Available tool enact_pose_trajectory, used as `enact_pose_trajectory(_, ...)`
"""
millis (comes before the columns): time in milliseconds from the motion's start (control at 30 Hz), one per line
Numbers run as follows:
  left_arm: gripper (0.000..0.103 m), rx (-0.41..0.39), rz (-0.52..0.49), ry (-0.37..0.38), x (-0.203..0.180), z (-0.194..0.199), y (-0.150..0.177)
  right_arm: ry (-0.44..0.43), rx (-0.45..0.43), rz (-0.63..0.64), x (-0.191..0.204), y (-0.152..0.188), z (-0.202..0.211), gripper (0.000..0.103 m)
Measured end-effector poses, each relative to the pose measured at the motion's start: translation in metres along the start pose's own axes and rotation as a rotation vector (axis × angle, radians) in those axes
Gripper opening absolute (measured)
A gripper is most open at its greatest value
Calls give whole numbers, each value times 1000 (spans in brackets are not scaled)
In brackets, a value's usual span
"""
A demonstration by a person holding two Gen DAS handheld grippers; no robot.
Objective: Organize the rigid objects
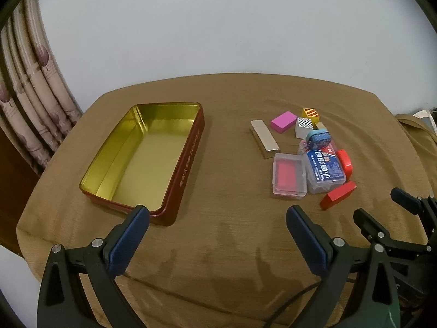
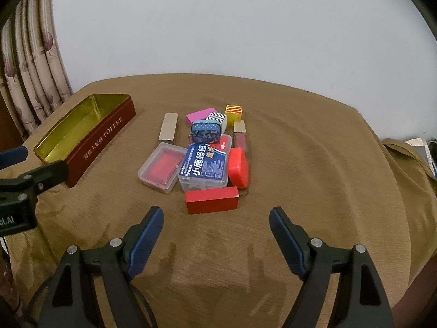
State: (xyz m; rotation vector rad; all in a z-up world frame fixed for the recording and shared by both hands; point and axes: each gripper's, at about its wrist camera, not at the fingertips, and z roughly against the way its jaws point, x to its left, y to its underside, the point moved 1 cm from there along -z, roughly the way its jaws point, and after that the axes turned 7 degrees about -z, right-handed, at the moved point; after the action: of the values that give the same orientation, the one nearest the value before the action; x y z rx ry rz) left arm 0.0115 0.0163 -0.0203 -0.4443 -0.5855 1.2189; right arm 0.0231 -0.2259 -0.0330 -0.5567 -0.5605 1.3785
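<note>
At the left of the cloth-covered worktop (image 1: 232,246) lies the open red toffee tin (image 1: 153,161), gold inside and holding nothing, with the left hand-held gripper (image 1: 217,214) spread wide and bare just in front of its near corner. Well apart to the right sits the cluster: silver bar (image 2: 168,126), clear case (image 2: 161,167) with a red insert, pink block (image 2: 200,115), blue-labelled box (image 2: 205,167) carrying a small blue pouch (image 2: 205,131), and red block (image 2: 211,203) nearest. The right hand-held gripper (image 2: 216,216) hovers spread just before that red block, grasping nothing.

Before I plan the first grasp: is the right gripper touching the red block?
Apart. In the right wrist view the right gripper, jaws open, is short of the red block, with bare tablecloth between them.
</note>
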Motion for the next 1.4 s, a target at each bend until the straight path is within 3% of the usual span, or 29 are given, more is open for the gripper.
enact_pose_trajectory(567, 100, 55, 41, 0, 17, -27, 4, 26, 76, 39, 6, 2, -40, 82)
enact_pose_trajectory(1300, 100, 90, 11, 5, 12, -45, 3, 34, 174, 63, 10, -15, -97, 81)
enact_pose_trajectory(1400, 100, 100, -3, 10, 7, -49, 0, 20, 191, 62, 10, -14, -101, 61)
